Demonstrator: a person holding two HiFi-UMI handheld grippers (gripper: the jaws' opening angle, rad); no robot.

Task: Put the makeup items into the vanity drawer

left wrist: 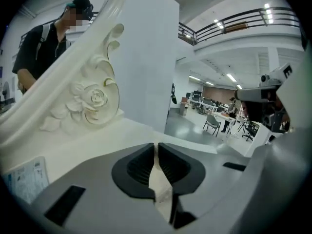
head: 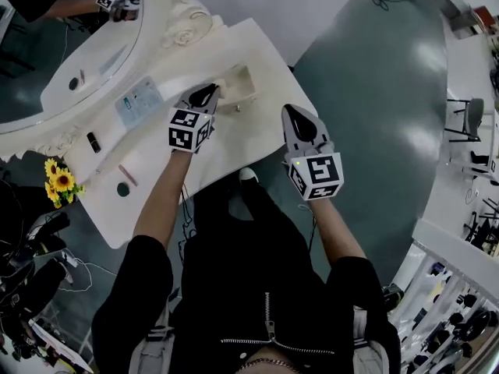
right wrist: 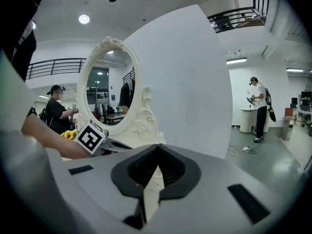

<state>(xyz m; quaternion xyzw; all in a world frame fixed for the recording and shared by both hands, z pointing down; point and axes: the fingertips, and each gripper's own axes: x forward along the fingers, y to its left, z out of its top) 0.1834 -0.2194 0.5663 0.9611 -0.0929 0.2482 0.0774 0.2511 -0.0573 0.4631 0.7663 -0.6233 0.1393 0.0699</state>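
On the white vanity top [head: 257,53] a small cream drawer [head: 238,84] with a round knob stands near the far right, its top showing a hollow. My left gripper [head: 209,93] [left wrist: 156,145] is shut and empty, its tips just left of that drawer. My right gripper [head: 295,111] [right wrist: 157,147] is also shut and empty, over the vanity's right front edge. To the left lie the makeup items: a pale blue flat pack [head: 140,101], a dark lipstick [head: 93,141], a pink stick [head: 127,175] and a dark round compact [head: 123,188].
An oval mirror [head: 70,53] [right wrist: 109,89] in a carved cream frame [left wrist: 95,101] stands at the vanity's back. Sunflowers [head: 58,179] sit at the left end. Grey floor [head: 374,92] lies to the right. A person [right wrist: 258,108] stands far off at a white stand.
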